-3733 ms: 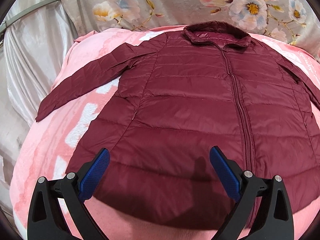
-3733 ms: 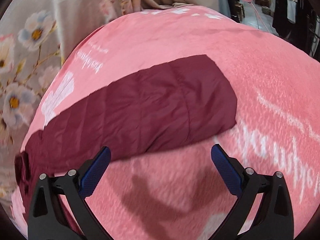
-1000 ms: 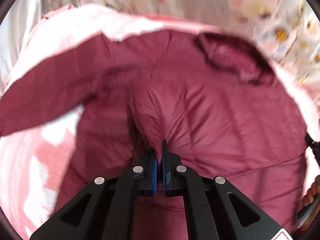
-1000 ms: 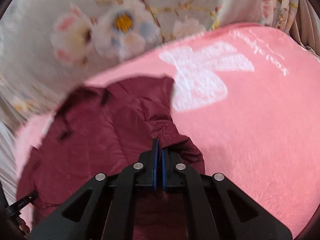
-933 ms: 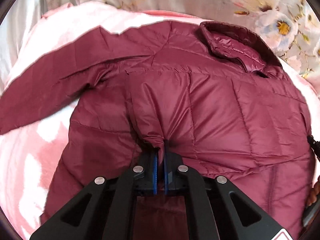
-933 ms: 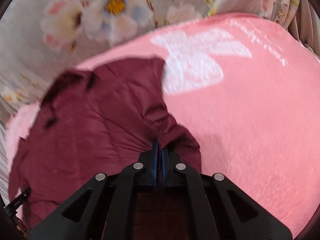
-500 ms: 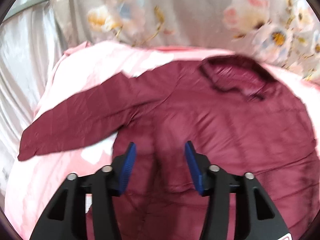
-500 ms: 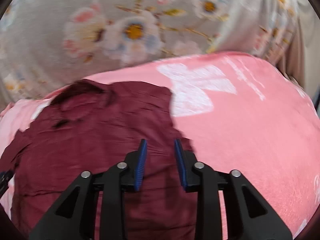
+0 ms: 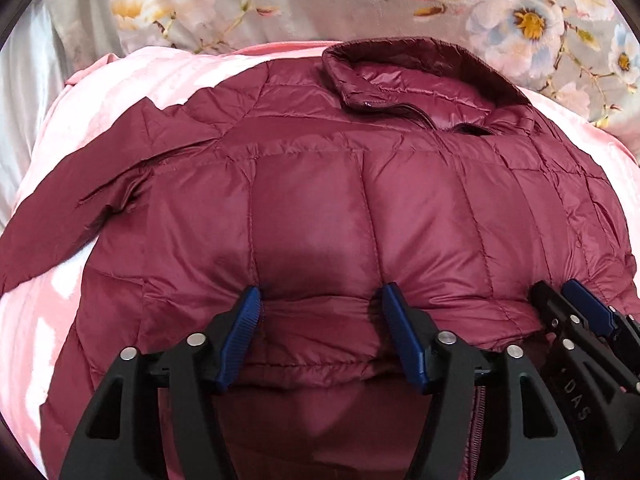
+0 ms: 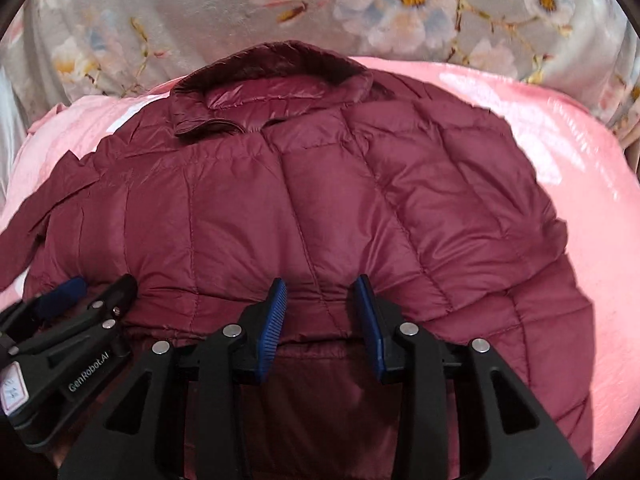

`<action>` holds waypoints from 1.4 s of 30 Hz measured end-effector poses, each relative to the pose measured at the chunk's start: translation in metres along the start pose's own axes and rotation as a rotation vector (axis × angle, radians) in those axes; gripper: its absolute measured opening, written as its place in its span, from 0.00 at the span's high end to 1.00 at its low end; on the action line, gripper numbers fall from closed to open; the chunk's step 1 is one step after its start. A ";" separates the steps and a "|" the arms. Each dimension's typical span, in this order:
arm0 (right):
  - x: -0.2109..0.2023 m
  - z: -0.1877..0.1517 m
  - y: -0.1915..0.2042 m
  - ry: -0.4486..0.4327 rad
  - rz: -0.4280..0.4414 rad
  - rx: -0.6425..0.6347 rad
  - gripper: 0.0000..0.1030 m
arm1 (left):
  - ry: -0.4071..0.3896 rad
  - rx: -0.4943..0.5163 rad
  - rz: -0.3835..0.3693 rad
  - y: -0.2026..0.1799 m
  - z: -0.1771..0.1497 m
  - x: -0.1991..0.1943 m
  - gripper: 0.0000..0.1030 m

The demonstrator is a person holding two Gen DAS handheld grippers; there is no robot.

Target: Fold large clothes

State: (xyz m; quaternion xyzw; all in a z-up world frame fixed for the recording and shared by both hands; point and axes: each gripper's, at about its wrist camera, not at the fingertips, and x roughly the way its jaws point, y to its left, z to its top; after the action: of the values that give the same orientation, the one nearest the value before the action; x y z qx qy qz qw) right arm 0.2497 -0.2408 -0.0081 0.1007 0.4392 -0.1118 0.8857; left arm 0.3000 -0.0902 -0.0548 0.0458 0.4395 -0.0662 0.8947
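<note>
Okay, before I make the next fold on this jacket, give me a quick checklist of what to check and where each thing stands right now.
1. Left gripper let go: ok, jaws just opened, nothing pinched.
2. Right gripper let go: ok, open.
3. Right side of jacket folded over: ok.
4. Left sleeve folded in: not ok, spread on the blanket.
5. Collar flat: cannot tell.

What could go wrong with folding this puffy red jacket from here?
1. The folded-over panel of the jacket looks puffy and slick; with the left gripper and right gripper both open, their jaws having just been opening, it might spring back.
2. One sleeve lies spread on the pink blanket, so the fold may end lopsided.
3. The two grippers sit close together and could bump.
</note>
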 end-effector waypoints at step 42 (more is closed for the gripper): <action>-0.082 -0.051 0.055 -0.079 -0.003 -0.133 0.36 | 0.023 -0.454 0.143 0.314 -0.030 -0.063 0.21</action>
State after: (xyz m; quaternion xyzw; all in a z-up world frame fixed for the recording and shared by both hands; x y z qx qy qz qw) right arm 0.1783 -0.1651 0.0318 0.0365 0.4106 -0.0877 0.9068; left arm 0.2879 0.2291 -0.0158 -0.1248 0.4488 0.0985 0.8794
